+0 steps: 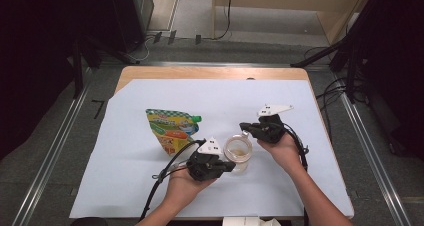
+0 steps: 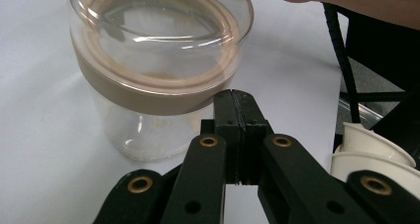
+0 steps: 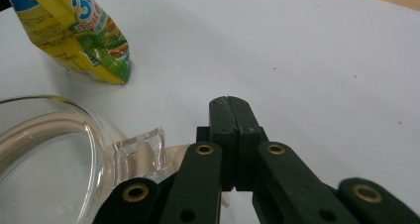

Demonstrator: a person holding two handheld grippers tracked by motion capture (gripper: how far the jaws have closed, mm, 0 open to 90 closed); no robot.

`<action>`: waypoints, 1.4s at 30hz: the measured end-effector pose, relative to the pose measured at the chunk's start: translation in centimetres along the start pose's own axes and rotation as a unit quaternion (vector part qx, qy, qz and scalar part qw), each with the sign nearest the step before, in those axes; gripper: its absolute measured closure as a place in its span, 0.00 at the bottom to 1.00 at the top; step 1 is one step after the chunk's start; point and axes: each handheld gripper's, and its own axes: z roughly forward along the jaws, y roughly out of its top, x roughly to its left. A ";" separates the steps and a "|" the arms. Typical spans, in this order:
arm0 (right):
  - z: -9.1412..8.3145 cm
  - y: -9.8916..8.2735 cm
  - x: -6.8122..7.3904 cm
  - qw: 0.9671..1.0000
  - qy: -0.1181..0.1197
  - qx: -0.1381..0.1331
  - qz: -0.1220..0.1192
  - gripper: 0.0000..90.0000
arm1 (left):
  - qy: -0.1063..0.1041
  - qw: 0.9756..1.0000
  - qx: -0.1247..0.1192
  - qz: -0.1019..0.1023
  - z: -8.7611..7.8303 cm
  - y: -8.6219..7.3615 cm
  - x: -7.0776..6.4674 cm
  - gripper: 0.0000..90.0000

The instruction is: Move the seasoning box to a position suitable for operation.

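A clear glass jar (image 1: pixel 238 151) with a glass lid and a tan seal ring stands on the white sheet between my two grippers. My left gripper (image 1: pixel 230 165) is shut and empty, its tips just beside the jar's near left side. From its own view the closed jaws (image 2: pixel 241 96) sit right in front of the jar (image 2: pixel 158 60), level with the seal ring. My right gripper (image 1: pixel 243 126) is shut too, with nothing in it, at the jar's far right edge. Its jaws (image 3: pixel 229 102) point past the lid (image 3: pixel 44 154) and the clear glass tab (image 3: pixel 139 154).
A yellow and green spouted pouch (image 1: pixel 170 128) lies flat to the left of the jar, also seen as the pouch (image 3: pixel 74 30) in the right gripper view. White paper cups (image 2: pixel 371 157) stand near the table's front edge. The white sheet (image 1: pixel 280 93) covers most of the wooden table.
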 end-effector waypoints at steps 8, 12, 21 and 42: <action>0.8 -0.1 -0.4 1.000 0.015 -0.003 0.004 1.00 | -0.001 1.000 0.000 -0.002 0.0 0.0 0.1 1.00; 0.4 -0.1 -0.2 1.000 0.005 0.001 -0.002 1.00 | -0.001 1.000 0.002 -0.001 0.0 0.0 0.2 1.00; -1.0 -0.7 -0.5 1.000 -0.013 0.014 0.012 1.00 | 0.004 1.000 0.000 -0.010 -0.4 0.0 1.0 1.00; -6.0 -4.0 0.9 0.996 -0.062 0.033 0.054 1.00 | -0.007 1.000 0.006 0.002 0.0 1.0 3.3 0.96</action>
